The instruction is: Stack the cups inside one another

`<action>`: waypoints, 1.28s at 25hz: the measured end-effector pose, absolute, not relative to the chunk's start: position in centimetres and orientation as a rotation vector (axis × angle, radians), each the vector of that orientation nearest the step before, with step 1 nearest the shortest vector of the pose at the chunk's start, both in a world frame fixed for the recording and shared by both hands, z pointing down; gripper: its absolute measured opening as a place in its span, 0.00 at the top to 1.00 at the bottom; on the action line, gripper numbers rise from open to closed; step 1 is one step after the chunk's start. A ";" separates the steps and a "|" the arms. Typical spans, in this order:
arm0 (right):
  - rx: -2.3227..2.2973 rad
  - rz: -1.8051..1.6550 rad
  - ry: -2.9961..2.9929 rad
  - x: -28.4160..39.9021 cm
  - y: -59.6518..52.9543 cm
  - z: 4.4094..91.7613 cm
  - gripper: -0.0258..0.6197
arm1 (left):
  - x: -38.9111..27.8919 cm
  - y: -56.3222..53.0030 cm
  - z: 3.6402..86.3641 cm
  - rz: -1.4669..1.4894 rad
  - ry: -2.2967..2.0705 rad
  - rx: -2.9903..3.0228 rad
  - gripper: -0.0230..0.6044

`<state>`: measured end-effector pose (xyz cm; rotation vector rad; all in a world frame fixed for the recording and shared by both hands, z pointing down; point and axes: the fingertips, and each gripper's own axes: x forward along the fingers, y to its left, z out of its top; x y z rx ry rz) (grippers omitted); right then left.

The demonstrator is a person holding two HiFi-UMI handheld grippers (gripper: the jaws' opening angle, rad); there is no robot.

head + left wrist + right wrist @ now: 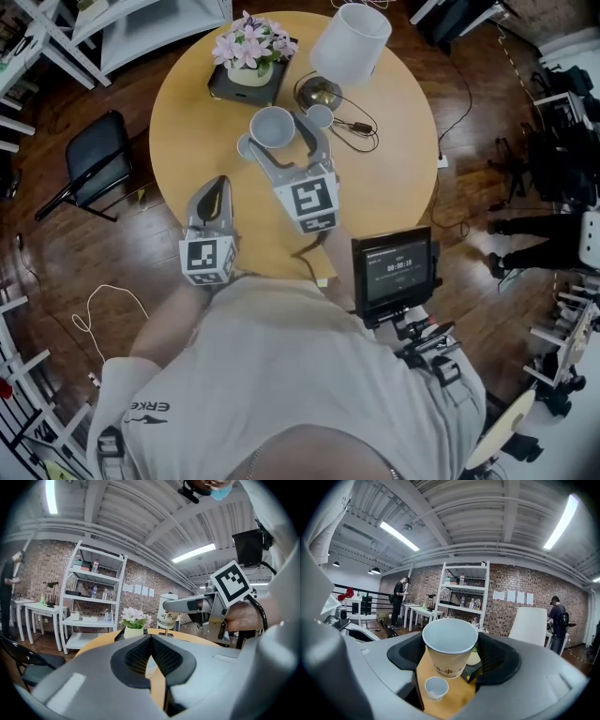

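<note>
1. The big paper cup [449,641] is held upright in the right tongs [450,654], with 1 dark pad pressed on each side of it.
2. The big paper cup is seen over the middle of the round yellow bench [394,178], with its open mouth up.
3. A small white cup [436,688] is seen on the bench, lower than the big paper cup and just beside it.
4. The left tongs [151,644] are shut tight, pad against pad, and nothing is held in them.
5. In the head view, the left tongs are seen over the near edge of the bench, to the left of the right tongs and apart from both cups.
6. Pink flowers [250,42] in a pot and a white lamp [350,42] are set at the far side of the bench.
7. A black chair [94,159] is seen on the wood floor at the left, and a small screen [394,267] is seen near the person's chest.
</note>
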<state>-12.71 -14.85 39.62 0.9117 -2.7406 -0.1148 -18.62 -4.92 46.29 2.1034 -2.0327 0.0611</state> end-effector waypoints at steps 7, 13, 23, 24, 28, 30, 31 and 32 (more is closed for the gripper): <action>0.871 -0.100 -2.746 -15.1 -15.2 41.2 0.40 | -21.0 -4.2 47.4 0.062 -2.070 2.066 0.96; 0.847 -0.051 -2.710 -15.4 -15.0 42.6 0.40 | -21.4 -3.1 46.8 0.081 -2.079 2.039 0.96; 0.801 0.043 -2.664 -15.4 -14.0 45.4 0.40 | -21.2 -0.9 46.6 0.133 -2.086 1.966 0.96; 0.794 0.055 -2.658 -15.4 -13.9 46.0 0.40 | -21.2 -0.8 46.7 0.141 -2.084 1.961 0.96; 0.764 0.109 -2.622 -16.8 -16.0 50.7 0.40 | -22.7 -2.8 49.9 0.177 -2.064 1.924 0.96; 0.751 0.137 -2.608 -17.3 -16.7 52.4 0.40 | -23.4 -3.5 51.2 0.192 -2.055 1.906 0.96; 0.747 0.148 -2.602 -17.4 -16.8 53.0 0.40 | -23.5 -3.6 51.5 0.201 -2.052 1.900 0.96; 0.744 0.159 -2.595 -17.4 -16.9 53.6 0.40 | -23.6 -3.6 51.8 0.209 -2.050 1.896 0.96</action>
